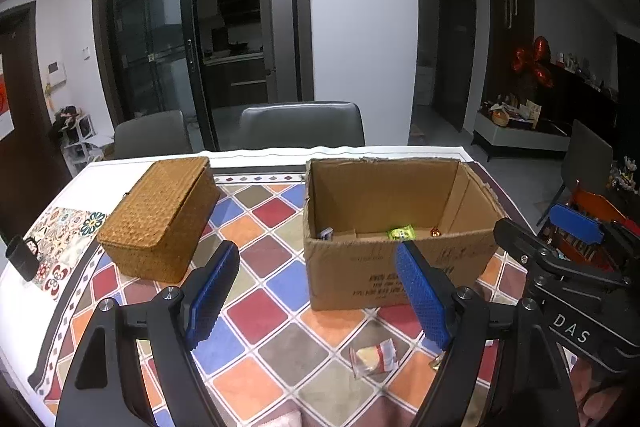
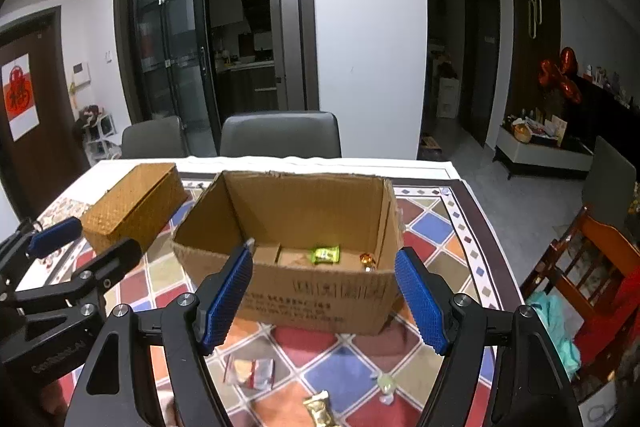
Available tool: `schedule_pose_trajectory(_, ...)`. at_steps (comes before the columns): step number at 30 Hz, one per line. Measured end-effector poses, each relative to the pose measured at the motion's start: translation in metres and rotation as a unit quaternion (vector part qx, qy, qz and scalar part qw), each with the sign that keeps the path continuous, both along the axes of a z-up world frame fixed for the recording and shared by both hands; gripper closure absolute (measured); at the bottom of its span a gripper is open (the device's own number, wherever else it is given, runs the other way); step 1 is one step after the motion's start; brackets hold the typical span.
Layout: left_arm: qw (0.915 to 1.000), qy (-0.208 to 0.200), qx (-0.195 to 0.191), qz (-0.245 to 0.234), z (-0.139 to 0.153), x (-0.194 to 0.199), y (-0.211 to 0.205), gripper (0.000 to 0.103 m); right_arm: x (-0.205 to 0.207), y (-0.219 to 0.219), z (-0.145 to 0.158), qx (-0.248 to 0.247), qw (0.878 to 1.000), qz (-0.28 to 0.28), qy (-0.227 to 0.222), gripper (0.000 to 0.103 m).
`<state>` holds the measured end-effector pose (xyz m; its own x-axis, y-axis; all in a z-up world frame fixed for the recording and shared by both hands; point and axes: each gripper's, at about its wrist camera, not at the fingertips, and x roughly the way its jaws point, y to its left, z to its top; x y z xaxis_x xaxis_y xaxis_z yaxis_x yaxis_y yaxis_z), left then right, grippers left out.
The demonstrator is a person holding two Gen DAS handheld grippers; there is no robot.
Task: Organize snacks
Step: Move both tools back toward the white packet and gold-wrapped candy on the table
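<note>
Both grippers hang above a table [image 1: 276,343] covered in a cloth of coloured diamonds. The left gripper [image 1: 316,291] has its blue pads wide apart with nothing between them. The right gripper [image 2: 324,301] is also spread wide and holds nothing; its body, seen at the right of the left view, carries the white letters "DAS".

An open cardboard box [image 2: 320,303] stands in the middle of the table. Dark print runs along its near wall, upside down and too blurred to read. On its floor lie a green packet [image 2: 325,254], a small gold-wrapped sweet [image 2: 366,259] near the right wall, and a bluish-white packet [image 1: 327,233] in the left corner; none of their labels can be read.

In front of the box, loose on the cloth, lie a clear packet [image 2: 250,372] with red and white print, a gold wrapper [image 2: 319,409] nearer the camera, and a pale green sweet [image 2: 386,385] to its right. Their writing is too small to tell.

A closed wicker basket [image 1: 160,219] sits left of the box, apart from it. A black cup [image 1: 22,257] stands near the table's left edge.

On the brown door at the far left hangs a white sheet [image 2: 20,95] with a red Chinese character.
</note>
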<state>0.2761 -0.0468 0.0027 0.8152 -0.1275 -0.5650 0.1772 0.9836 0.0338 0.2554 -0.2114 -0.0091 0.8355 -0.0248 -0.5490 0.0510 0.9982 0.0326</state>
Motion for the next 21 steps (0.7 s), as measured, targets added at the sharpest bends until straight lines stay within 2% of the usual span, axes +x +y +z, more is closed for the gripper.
schedule_pose_trajectory(21,0.9999,0.007,-0.008,0.006,-0.010,-0.046,0.037,0.023,-0.046,0.035,-0.008,-0.018,1.000,-0.017,0.013,0.028)
